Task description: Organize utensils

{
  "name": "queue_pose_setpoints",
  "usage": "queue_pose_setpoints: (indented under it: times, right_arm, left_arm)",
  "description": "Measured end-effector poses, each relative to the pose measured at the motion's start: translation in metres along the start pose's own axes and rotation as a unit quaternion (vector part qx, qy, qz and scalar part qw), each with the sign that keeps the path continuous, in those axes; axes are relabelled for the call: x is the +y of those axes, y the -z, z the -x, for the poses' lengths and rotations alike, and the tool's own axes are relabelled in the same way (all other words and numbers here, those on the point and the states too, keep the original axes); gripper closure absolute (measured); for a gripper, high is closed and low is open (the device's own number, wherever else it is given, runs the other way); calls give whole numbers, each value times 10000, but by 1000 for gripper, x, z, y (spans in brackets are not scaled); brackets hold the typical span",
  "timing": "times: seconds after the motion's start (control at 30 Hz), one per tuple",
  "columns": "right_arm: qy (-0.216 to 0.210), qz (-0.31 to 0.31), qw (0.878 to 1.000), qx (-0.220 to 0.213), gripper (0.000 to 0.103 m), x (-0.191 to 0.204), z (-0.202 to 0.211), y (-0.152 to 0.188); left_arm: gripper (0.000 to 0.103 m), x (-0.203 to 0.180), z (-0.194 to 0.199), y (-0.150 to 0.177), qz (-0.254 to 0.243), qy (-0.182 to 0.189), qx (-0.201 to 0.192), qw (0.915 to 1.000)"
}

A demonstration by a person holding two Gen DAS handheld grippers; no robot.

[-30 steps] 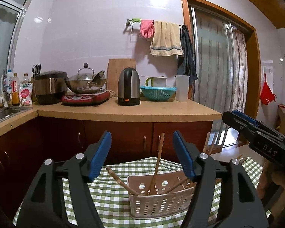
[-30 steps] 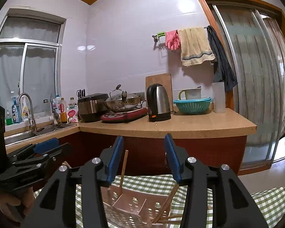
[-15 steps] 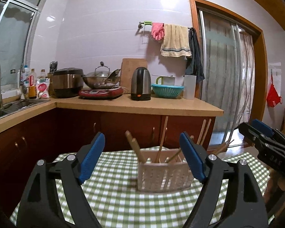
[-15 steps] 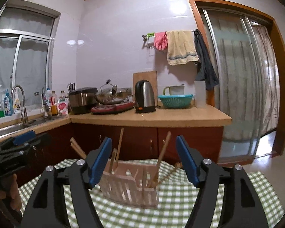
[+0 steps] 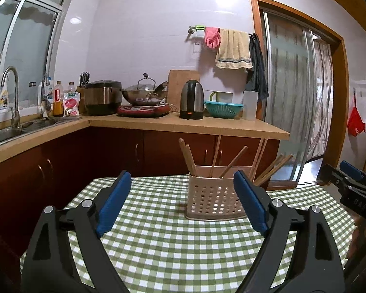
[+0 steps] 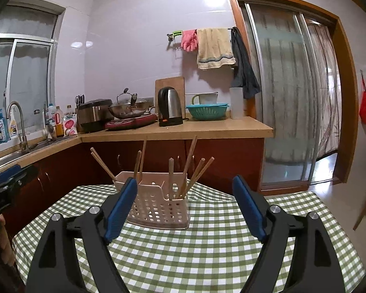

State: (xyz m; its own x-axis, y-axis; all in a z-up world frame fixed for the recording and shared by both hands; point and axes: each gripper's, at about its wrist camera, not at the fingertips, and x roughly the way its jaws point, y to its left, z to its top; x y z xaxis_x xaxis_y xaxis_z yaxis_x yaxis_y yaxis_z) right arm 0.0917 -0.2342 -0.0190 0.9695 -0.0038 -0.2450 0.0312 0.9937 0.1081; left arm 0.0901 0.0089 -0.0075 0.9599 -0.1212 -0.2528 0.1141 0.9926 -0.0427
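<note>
Lilac-white tiled walls are being shown across the upper frame, with a wooden countertop running through the middle and a green checked tablecloth filling the lower part. At centre right of the left view, a perforated utensil holder is being seen upright on the cloth, wooden chopsticks leaning inside. Both the left gripper and right gripper are being held wide apart, gripping nothing. Writing on the right gripper is partly legible, apparently "OAS"; bottle labels are too small to read.
</note>
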Motion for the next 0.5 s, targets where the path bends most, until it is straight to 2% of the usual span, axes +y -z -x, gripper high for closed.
queue_pose_setpoints:
  times: [0.5]
  right_arm:
    - [43,104,9999,-128,22,7,21,0]
  left_arm:
    - [19,-6,20,6,-62,11,-45,10000]
